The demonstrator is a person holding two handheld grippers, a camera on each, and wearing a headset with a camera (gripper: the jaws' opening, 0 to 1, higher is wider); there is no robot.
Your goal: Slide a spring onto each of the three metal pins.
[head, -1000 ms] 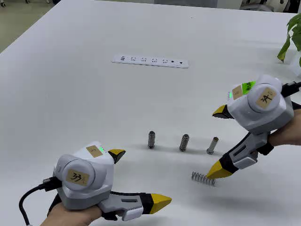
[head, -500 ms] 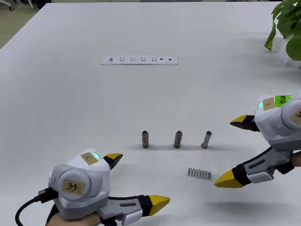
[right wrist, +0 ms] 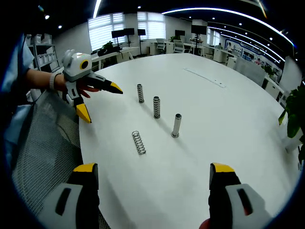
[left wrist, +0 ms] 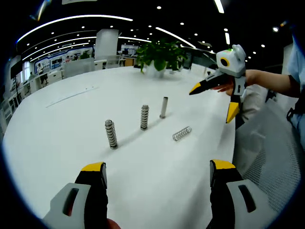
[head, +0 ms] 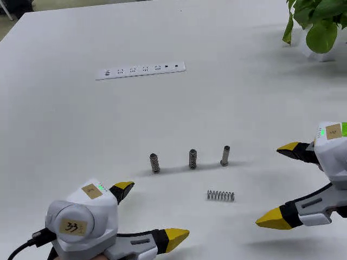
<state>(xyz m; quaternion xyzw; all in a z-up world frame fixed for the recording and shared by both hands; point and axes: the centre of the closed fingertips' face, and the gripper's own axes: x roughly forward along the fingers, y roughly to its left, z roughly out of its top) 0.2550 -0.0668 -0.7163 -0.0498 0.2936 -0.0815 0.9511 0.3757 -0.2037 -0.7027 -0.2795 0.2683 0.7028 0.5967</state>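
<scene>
Three metal pins stand in a row on the white table. The left pin [head: 155, 163] and the middle pin [head: 192, 158] each wear a spring. The right pin [head: 225, 155] is bare. A loose spring [head: 220, 195] lies flat in front of the bare pin. My left gripper [head: 152, 214] is open at the near left, empty. My right gripper [head: 279, 184] is open at the right, to the right of the loose spring and apart from it. The same bare pin [right wrist: 176, 125] and loose spring [right wrist: 138, 142] lie ahead in the right gripper view.
A white power strip [head: 141, 70] lies further back on the table [head: 81, 124]. A potted plant [head: 312, 24] stands at the far right corner. The table's near edge [right wrist: 90, 157] runs close to both grippers, with grey floor beyond.
My right gripper has drawn back to the right, away from the loose spring, which still lies on the table. The head camera has shifted. The left gripper stays put.
</scene>
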